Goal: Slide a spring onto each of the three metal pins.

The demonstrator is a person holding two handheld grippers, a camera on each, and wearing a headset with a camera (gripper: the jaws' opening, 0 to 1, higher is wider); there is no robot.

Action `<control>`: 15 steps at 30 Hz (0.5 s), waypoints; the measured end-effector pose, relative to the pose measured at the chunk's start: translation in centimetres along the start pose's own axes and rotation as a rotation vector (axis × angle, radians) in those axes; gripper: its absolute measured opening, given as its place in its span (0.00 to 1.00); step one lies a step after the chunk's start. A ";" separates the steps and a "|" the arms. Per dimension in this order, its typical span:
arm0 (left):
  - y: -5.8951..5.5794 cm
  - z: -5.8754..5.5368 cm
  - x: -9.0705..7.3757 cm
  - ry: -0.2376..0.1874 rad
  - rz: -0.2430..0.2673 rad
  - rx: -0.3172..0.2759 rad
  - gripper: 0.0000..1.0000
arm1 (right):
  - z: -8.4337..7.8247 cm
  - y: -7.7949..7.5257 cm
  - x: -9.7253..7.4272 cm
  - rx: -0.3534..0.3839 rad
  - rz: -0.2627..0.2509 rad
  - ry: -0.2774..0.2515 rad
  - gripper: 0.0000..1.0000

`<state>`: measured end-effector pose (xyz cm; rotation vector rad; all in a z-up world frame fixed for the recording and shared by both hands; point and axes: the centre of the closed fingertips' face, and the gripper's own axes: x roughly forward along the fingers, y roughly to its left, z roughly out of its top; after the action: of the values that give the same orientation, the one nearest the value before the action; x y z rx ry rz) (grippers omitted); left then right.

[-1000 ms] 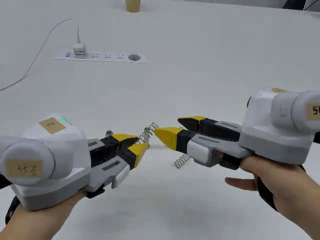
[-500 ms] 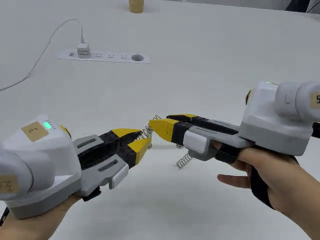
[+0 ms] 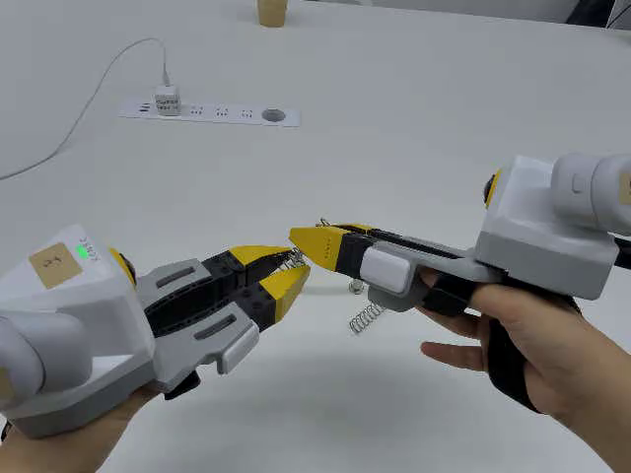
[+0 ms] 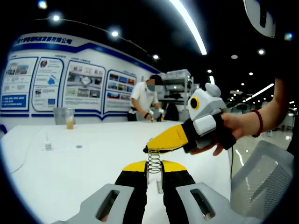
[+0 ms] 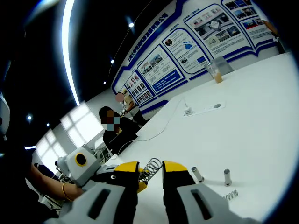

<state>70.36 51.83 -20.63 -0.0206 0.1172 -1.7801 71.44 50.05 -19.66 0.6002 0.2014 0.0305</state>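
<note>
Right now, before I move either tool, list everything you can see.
Held spring: one, silver, between both tools' tips.
Loose spring: one, silver, on table near right tool.
Table pins: two, silver, beside loose spring.
Third pin: one, silver, apparently inside held spring.
Power strip: one, white, far left, charger plugged in.
Cup: one, tan, far edge.
Table: one, white.
Bystanders: at least two, background.
Left tool: yellow-tipped, apparently gripping third pin.
Right tool: yellow-tipped, gripping held spring.

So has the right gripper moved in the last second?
Yes. The right gripper has shifted up and left in the head view, away from the loose spring and toward the power strip.
</note>
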 end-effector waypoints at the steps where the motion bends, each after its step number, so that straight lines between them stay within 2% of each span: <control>1: -0.1 0.0 0.0 0.001 -0.002 0.004 0.10 | 0.0 0.0 0.0 0.001 0.000 -0.001 0.19; 5: -0.1 -0.1 0.0 0.008 -0.004 0.010 0.10 | 0.0 0.0 0.0 0.000 0.008 0.004 0.16; 12: 0.0 -0.8 0.1 0.059 -0.001 0.016 0.11 | -0.3 0.6 0.1 -0.029 0.037 0.018 0.13; 15: 0.1 -1.3 0.1 0.091 0.005 0.015 0.11 | -0.7 0.8 0.2 -0.038 0.042 0.040 0.12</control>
<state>70.38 51.78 -21.93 0.0716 0.1690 -1.7767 71.55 51.12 -19.86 0.5662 0.2263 0.0863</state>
